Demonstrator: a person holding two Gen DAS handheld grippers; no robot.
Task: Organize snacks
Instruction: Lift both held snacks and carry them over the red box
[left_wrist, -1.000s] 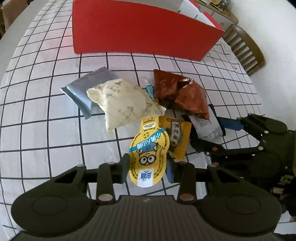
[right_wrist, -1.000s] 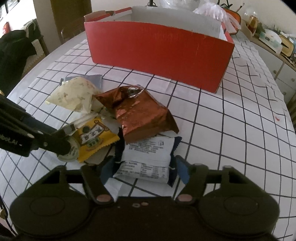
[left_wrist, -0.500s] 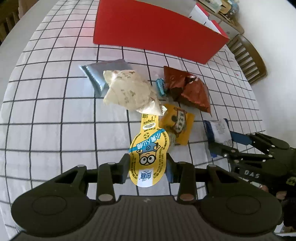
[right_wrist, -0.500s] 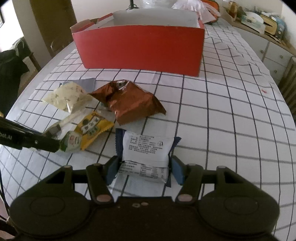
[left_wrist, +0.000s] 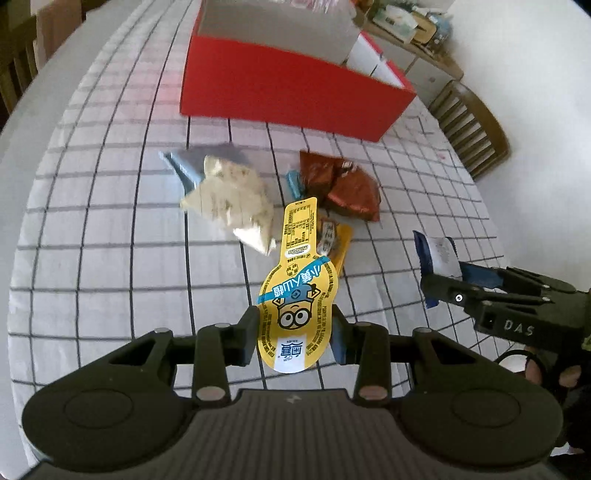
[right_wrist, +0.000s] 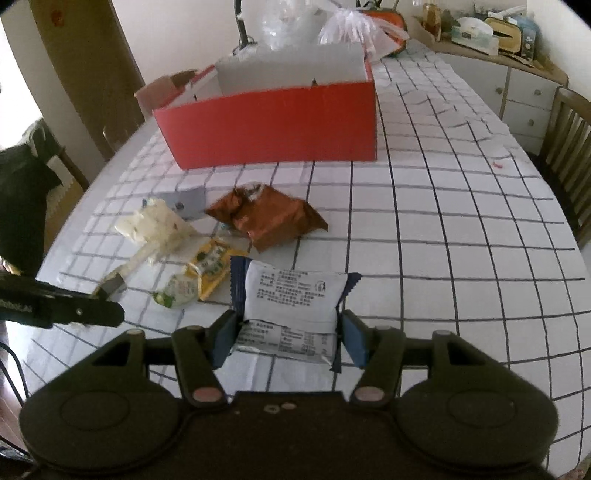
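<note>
A yellow gourd-shaped cartoon snack pack (left_wrist: 295, 295) sits clamped in the left gripper (left_wrist: 295, 332), lifted above the checked tablecloth (left_wrist: 110, 221). The right gripper (right_wrist: 286, 338) grasps a white, blue-edged wrapper (right_wrist: 291, 299). The red cardboard box (right_wrist: 273, 125) stands beyond the remaining packets.

The grey packet (right_wrist: 188, 202) lies mostly hidden under the cream packet (right_wrist: 155, 225). A small teal wrapper (left_wrist: 295, 183) peeks from beneath the brown bag (left_wrist: 343, 184) at nine o'clock, print unreadable. The red box (right_wrist: 273, 125) hides its floor.
</note>
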